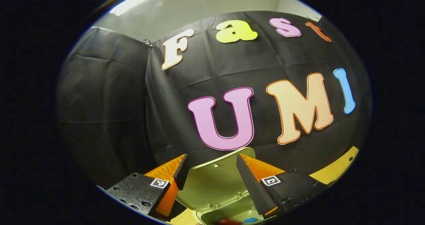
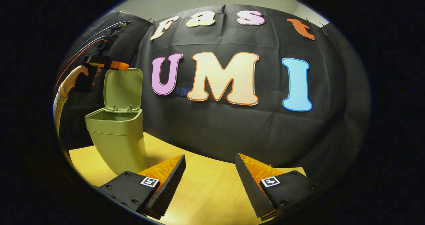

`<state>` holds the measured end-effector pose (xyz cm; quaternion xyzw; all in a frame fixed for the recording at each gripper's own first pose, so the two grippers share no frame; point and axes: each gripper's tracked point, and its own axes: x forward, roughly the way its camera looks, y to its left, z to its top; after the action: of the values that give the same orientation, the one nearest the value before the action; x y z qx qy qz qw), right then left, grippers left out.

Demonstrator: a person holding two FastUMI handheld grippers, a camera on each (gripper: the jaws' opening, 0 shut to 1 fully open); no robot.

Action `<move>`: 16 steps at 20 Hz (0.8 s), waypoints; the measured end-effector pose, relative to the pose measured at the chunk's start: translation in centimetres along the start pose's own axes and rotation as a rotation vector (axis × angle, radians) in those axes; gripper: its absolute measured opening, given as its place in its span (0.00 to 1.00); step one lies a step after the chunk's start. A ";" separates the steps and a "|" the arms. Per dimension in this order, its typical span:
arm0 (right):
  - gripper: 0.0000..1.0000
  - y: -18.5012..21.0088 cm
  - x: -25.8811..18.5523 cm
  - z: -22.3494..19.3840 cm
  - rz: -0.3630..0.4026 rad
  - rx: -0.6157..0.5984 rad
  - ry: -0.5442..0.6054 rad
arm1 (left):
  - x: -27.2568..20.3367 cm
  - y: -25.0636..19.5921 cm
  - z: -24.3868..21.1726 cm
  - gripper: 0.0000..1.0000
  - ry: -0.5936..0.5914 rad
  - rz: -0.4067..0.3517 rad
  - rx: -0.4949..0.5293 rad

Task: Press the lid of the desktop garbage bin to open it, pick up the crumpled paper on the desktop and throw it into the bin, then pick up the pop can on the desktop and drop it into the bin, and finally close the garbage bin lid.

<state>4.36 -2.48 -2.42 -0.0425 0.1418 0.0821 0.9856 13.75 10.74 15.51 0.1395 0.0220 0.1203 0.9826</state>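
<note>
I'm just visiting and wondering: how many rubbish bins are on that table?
1. A single pale green bin stands on the wooden table, its lid raised upright. The left gripper view looks down into the same bin between its fingers.

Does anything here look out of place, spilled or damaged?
Nothing stands out. The green garbage bin stands upright on the wooden table, its lid raised. The left tongs hang open above the lid; the right tongs are open over bare table.

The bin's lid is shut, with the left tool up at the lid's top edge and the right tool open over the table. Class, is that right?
Not quite: the lid stands open above the bin, as the right gripper view shows. The left tool is at its top edge, and the right tool is open over the table.
</note>
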 end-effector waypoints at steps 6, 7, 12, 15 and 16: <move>0.95 -0.2 -0.4 -0.1 0.001 0.022 -0.013 | -3.0 -1.5 0.2 0.86 -0.005 -0.074 -0.109; 0.96 -0.1 -0.5 -0.1 0.000 0.024 -0.015 | -3.7 -1.9 0.2 0.86 -0.005 -0.090 -0.128; 0.95 -0.4 -1.4 -0.1 -0.012 0.030 -0.040 | -7.1 -3.8 -0.9 0.86 -0.011 -0.141 -0.112; 0.95 -0.2 -2.0 0.1 -0.004 0.036 -0.059 | -9.0 -5.1 -1.7 0.84 -0.016 -0.173 -0.104; 0.95 -0.2 -2.1 0.0 -0.002 0.038 -0.060 | -9.5 -5.4 -2.1 0.84 -0.013 -0.183 -0.105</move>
<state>2.38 -3.01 -1.79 -0.0212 0.1134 0.0797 0.9901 5.57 3.95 12.05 0.0861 0.0219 0.0302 0.9956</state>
